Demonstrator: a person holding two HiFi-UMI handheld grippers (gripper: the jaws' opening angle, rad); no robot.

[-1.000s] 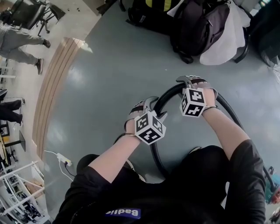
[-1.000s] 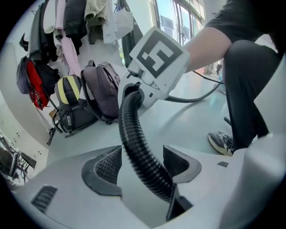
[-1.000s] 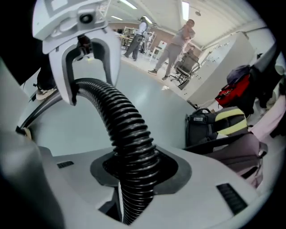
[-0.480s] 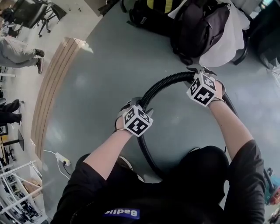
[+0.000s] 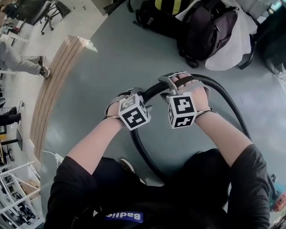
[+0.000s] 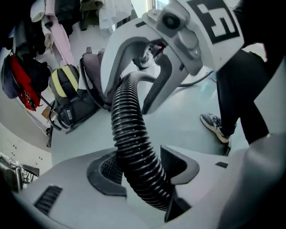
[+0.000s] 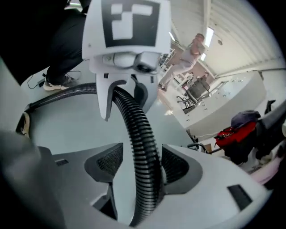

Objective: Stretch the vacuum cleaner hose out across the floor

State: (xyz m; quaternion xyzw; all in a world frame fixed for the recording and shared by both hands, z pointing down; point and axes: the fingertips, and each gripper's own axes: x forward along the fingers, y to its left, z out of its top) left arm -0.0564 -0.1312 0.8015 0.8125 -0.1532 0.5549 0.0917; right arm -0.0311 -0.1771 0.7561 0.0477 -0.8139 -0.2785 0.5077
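Now the hose [image 6: 129, 120] lies between both jaws: left gripper [image 6: 138, 167] closing onto it, right gripper [image 7: 140, 167] opening.

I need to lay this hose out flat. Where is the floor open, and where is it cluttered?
The bare grey floor is widest ahead-left, between the curved wooden strip and the black ribbed vacuum hose. There is a smaller bare patch inside the hose's loop. Ahead-right is crowded with a black-and-yellow backpack, a dark bag and a white cloth.

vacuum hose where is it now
Head view centre: the vacuum hose loops over the floor, running through the closing left tongs and the opening right tongs.
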